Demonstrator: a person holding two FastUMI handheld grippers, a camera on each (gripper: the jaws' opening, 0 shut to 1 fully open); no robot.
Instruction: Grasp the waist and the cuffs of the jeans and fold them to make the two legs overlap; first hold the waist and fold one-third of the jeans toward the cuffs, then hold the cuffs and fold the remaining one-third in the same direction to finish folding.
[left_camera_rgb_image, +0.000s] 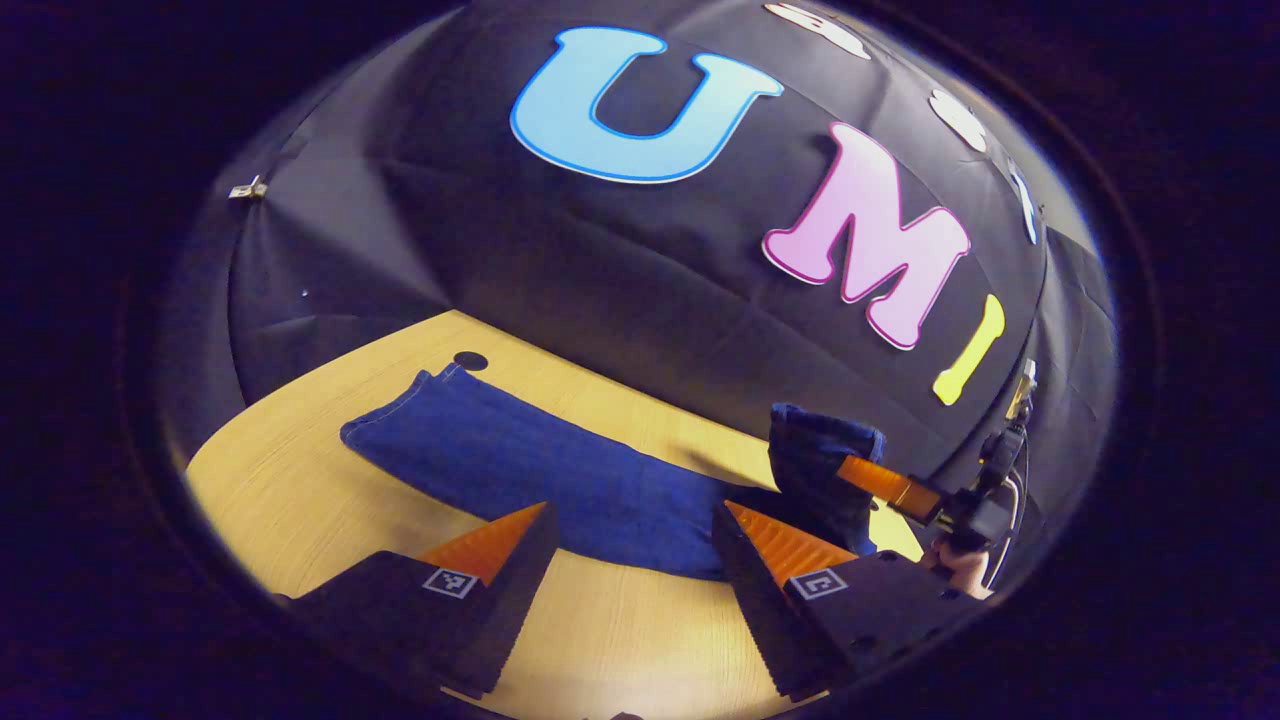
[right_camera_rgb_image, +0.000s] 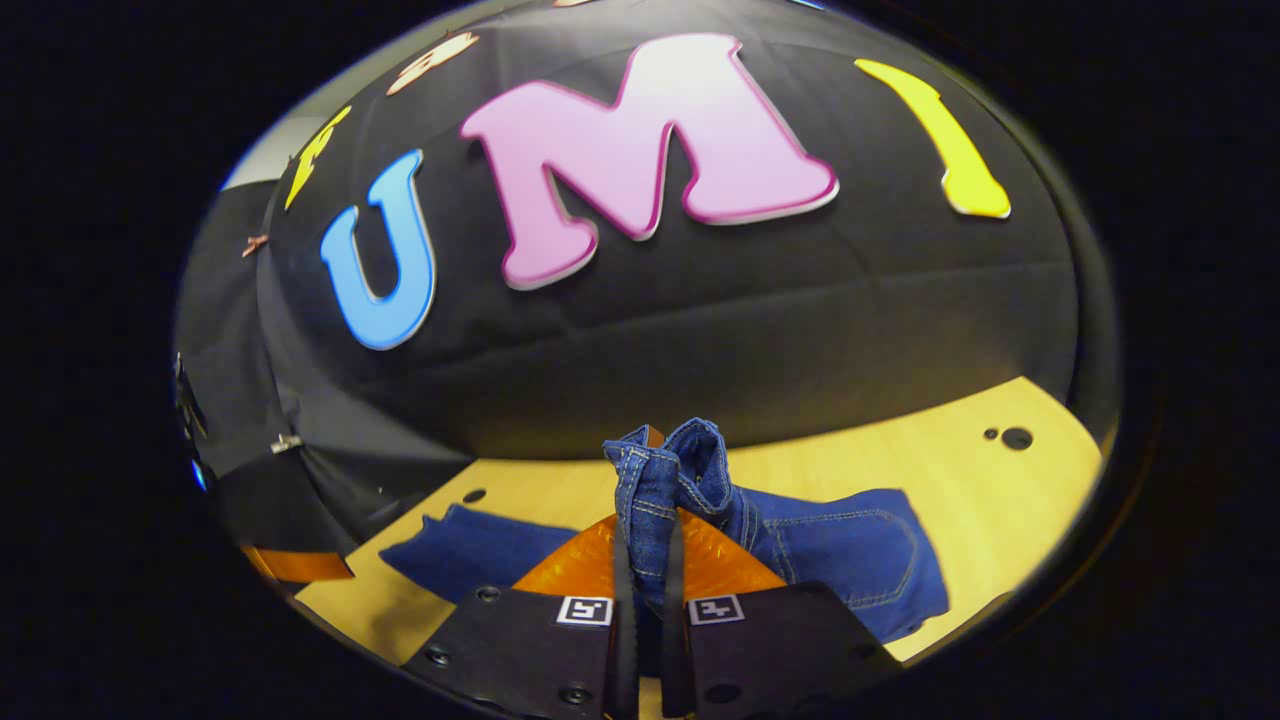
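Fingers of our right gripper (right_camera_rgb_image: 648, 590) are pressed together on a bunched fold of the jeans (right_camera_rgb_image: 840, 560) at the waist end, with the denim standing up between them and the pocket side draped down onto the counter (right_camera_rgb_image: 1000, 470). Our left gripper (left_camera_rgb_image: 630, 560) hovers with its fingers spread wide over the near edge of the legs, pinching nothing. From the left gripper view, the jeans (left_camera_rgb_image: 520, 465) lie stretched flat across the counter (left_camera_rgb_image: 300, 500), legs already overlapped as far as we can tell, the cuffs well away at the far left, while the right gripper (left_camera_rgb_image: 880, 485) lifts the waist end at the right. We judge the first third-fold to be in hand: waist raised, not yet carried over. Next, we would need to bring the waist toward the cuffs and lay it flat, ideally with the left fingers taking the other waist corner so the fold lands square.
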